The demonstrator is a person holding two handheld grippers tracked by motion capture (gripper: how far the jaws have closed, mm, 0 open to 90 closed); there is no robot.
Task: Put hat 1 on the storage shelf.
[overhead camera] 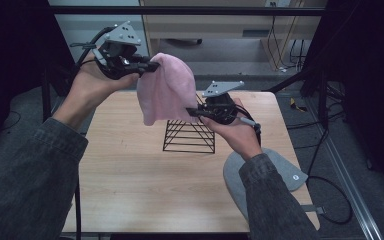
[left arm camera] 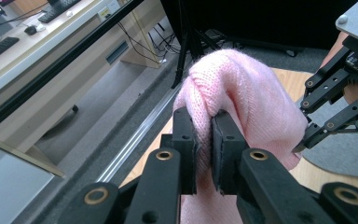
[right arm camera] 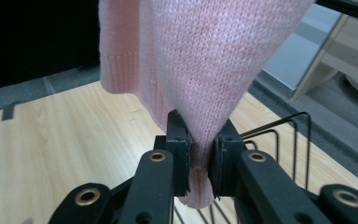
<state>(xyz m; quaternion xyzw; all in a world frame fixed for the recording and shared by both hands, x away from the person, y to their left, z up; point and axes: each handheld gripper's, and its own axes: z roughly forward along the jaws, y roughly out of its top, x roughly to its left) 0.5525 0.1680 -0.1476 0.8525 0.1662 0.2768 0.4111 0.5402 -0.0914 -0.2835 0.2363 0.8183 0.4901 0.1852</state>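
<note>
Soft pink knitted beanie (overhead camera: 166, 90) lifted clear of the light wooden table (overhead camera: 130, 170), hanging in the air above the black wire pyramid-shaped rack (overhead camera: 190, 136). Crown pinched tight in the left gripper (overhead camera: 147, 66), raised high; lower ribbed edge clamped in the right gripper (overhead camera: 194, 113), lower and nearer the rack. Pick-up apparently done; stretching the opening and setting the beanie over the rack probably left. Grey knitted beanie (overhead camera: 280, 167) lying untouched at the table's right edge, partly under the right sleeve.
</note>
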